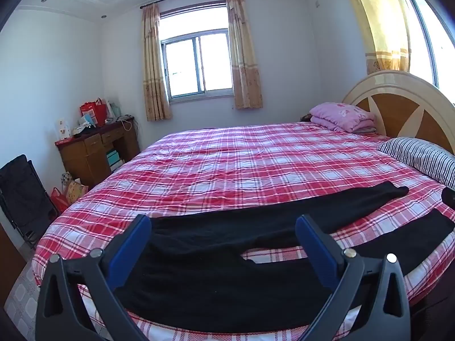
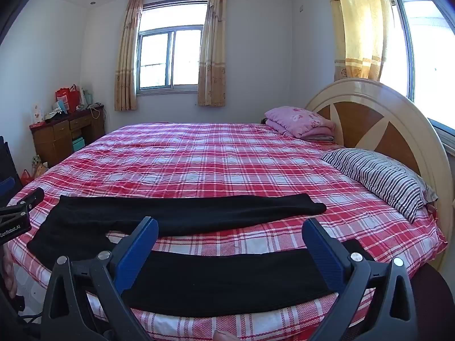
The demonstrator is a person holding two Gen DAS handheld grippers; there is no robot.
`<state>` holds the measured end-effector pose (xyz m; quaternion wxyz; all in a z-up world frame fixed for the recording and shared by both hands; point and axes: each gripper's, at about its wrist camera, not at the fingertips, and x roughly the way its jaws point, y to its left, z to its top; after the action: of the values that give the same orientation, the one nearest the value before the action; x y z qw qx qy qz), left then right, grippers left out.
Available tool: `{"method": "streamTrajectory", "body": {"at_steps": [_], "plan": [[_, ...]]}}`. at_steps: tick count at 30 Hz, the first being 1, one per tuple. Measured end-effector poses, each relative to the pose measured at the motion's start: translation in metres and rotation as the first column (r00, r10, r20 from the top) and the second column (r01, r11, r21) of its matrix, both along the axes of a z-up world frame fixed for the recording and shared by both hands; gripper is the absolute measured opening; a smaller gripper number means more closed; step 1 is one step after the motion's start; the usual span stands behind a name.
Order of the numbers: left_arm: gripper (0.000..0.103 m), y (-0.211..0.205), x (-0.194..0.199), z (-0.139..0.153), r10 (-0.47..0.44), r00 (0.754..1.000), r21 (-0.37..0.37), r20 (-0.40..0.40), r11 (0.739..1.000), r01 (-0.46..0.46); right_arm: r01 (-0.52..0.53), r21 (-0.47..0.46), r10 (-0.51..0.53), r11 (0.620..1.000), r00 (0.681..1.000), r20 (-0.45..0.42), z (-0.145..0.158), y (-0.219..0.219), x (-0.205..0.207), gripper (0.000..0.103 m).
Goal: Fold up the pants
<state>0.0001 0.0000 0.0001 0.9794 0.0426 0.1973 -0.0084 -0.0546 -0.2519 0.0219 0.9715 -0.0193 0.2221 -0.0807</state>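
Both grippers point(image 1: 223, 227) point(image 2: 230, 231): black arms, silver screws, blue pads point(image 2: 136, 251); possibly bare skin

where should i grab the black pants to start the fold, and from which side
Take the near leg of the black pants along its bed-edge side: right gripper by the cuff, left gripper by the waist. Come in low from the near edge of the bed. The pants lie flat with legs spread apart, so the near leg would probably lift over onto the far one. Both grippers are open.

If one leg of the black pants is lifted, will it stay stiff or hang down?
The black pants lie flat and follow the bed edge, so they probably hang limp. The knit-looking cloth likely grips the plaid sheet rather than sliding.
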Motion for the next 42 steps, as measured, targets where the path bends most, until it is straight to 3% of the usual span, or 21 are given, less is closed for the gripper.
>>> {"method": "streamTrajectory", "body": {"at_steps": [42], "plan": [[0.103,-0.0011,0.0010,-0.0021,-0.008,1.000,0.008,0.010,1.000,0.008,-0.009,-0.004,0.009,1.000,1.000,-0.002,-0.0049,0.0018,0.0001,0.102]]}}
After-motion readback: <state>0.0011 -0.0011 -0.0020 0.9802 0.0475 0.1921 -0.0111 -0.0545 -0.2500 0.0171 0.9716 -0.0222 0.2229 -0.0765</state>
